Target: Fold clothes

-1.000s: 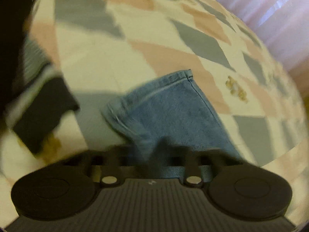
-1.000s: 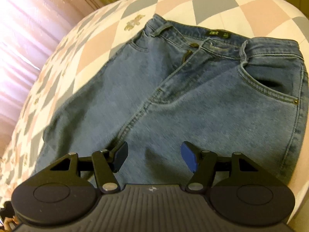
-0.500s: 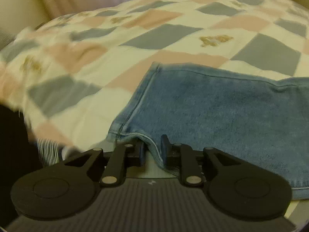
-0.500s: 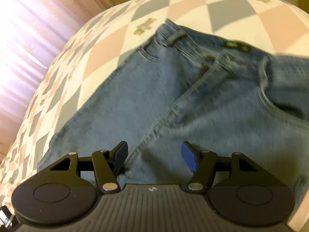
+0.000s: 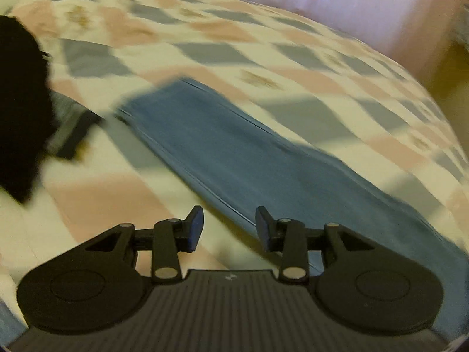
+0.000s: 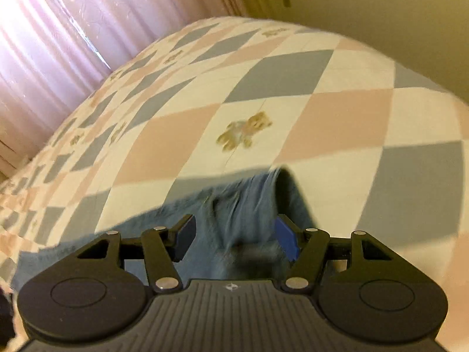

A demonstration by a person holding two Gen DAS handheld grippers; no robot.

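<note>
The bed fills pretty much both views, covered in a checkered quilt of pink, grey and cream diamonds with little teddy bear prints here and there. Pinkish curtains hang along the far side, and there's a plain yellowish wall off to the right in the right wrist view.

The jeans are laid out on the quilt. From the left wrist camera you get one long blue denim strip running diagonally from the far left down to the near right, lying flat, with its hem end at the far left. It's blurry, so no seam detail. From the right wrist camera a bunched-up bit of the same denim sits right in front of the fingers.

There's a dark heap of clothes at the left edge, with what looks like a striped piece next to it.

Left claw is spread wide with nothing between the fingers, hanging over the near edge of the denim leg. Right claw is also spread apart, denim showing in the gap, but the fingers aren't pinching it.
</note>
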